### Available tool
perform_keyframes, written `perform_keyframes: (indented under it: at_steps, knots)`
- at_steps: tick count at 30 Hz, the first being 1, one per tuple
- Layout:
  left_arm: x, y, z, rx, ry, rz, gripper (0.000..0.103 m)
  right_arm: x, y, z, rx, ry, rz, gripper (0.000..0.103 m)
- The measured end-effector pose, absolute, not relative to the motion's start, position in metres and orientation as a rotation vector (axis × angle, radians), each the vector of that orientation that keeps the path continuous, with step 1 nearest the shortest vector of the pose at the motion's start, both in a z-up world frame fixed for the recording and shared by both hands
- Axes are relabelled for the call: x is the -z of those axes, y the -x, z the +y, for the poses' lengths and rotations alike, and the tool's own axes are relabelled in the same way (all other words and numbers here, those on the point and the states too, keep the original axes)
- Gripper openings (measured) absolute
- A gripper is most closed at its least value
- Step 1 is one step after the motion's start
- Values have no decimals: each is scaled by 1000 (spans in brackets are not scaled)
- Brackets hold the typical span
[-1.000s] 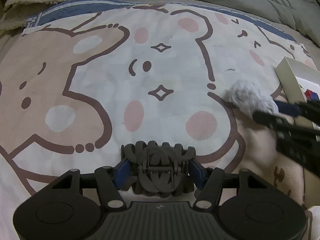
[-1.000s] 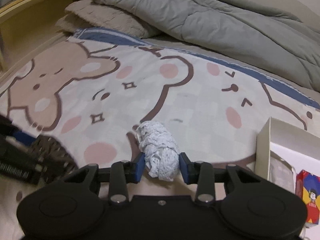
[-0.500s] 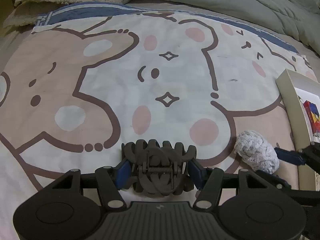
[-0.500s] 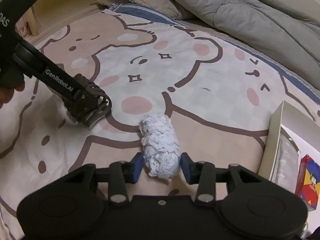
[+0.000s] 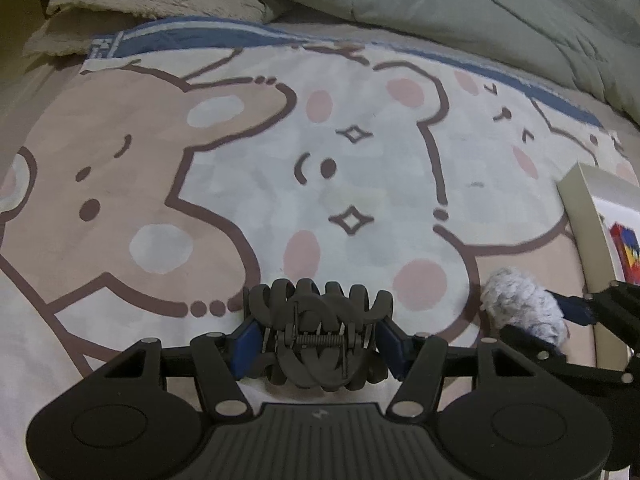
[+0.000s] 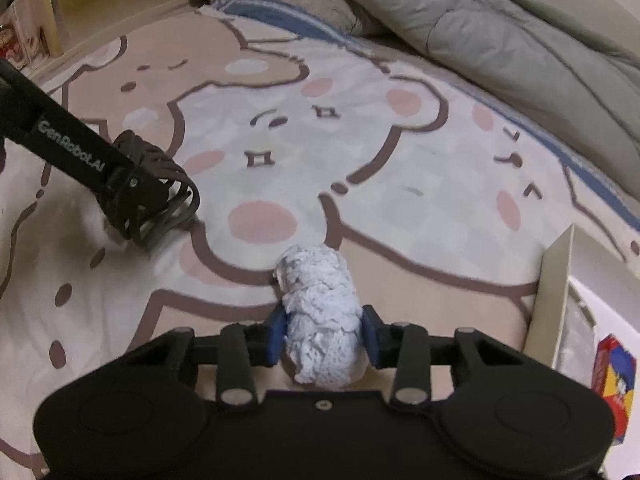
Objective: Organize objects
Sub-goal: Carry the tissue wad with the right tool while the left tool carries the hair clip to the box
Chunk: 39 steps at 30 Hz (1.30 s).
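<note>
My left gripper (image 5: 318, 342) is shut on a dark grey claw hair clip (image 5: 320, 336) and holds it low over the bear-print bedsheet (image 5: 240, 168). The clip also shows in the right wrist view (image 6: 156, 196), at the left. My right gripper (image 6: 322, 336) is shut on a pale blue-white crocheted fabric roll (image 6: 320, 312). The roll also shows in the left wrist view (image 5: 520, 308), at the right. A shallow white box (image 6: 556, 292) sits at the right, holding a red, blue and yellow pack (image 6: 614, 376).
A grey duvet (image 6: 500, 32) and a beige fleecy pillow (image 5: 152, 0) lie along the far side of the bed. A wooden bed frame edge (image 6: 60, 20) runs at the far left. The box wall (image 5: 588, 240) stands close to the right of the roll.
Both grippers have pulled back and lowered toward the near side of the bed, each keeping its object. The roll has come closer to the clip and to the box.
</note>
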<state>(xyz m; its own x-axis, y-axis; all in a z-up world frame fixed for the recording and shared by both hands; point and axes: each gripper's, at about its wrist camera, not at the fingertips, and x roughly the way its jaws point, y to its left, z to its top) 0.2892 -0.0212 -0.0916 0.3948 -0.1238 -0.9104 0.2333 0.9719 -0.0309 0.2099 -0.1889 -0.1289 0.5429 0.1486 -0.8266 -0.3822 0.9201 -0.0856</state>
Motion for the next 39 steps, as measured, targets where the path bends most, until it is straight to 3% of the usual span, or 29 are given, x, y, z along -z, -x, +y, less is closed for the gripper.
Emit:
perform_keyframes:
  at_steps: [20,39]
  knots:
    - [15,-254,-25,224,-99,819,62,50,-188,-218,-152,89,699,40]
    - [-9,-216,-39,249,-93,691,62,6,-155,-242,-17,-38,610,40]
